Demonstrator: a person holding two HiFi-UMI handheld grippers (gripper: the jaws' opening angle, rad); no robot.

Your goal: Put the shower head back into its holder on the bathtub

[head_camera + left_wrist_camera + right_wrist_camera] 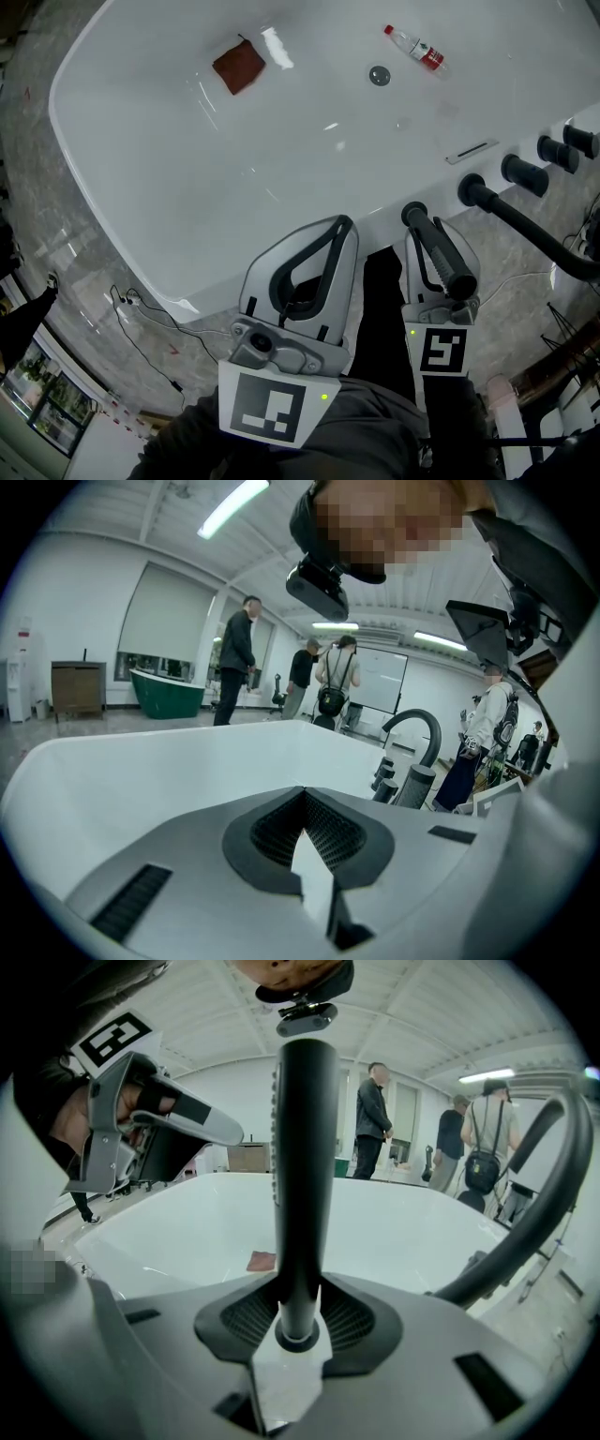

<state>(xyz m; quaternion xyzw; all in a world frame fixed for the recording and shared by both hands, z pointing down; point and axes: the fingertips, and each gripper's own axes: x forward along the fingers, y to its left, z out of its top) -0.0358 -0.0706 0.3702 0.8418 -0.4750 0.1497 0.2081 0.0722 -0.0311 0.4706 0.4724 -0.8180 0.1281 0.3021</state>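
Observation:
The black shower head [441, 251] is a slim wand, and my right gripper [433, 246] is shut on it just outside the white bathtub's [141, 187] near rim. In the right gripper view the shower head [300, 1176] stands upright between the jaws of the right gripper [298, 1288]. Its black hose [534, 232] curves away to a black fitting [472, 190] on the tub deck. My left gripper [342, 227] is shut and empty beside it, over the tub's rim; it is also seen as the left gripper [305, 808].
Black knobs [523, 173] line the tub deck at right. Inside the tub lie a red cloth [239, 66], a drain [379, 75] and a small plastic bottle [416, 47]. Cables [141, 328] trail on the marble floor. Several people [373, 1119] stand beyond the tub.

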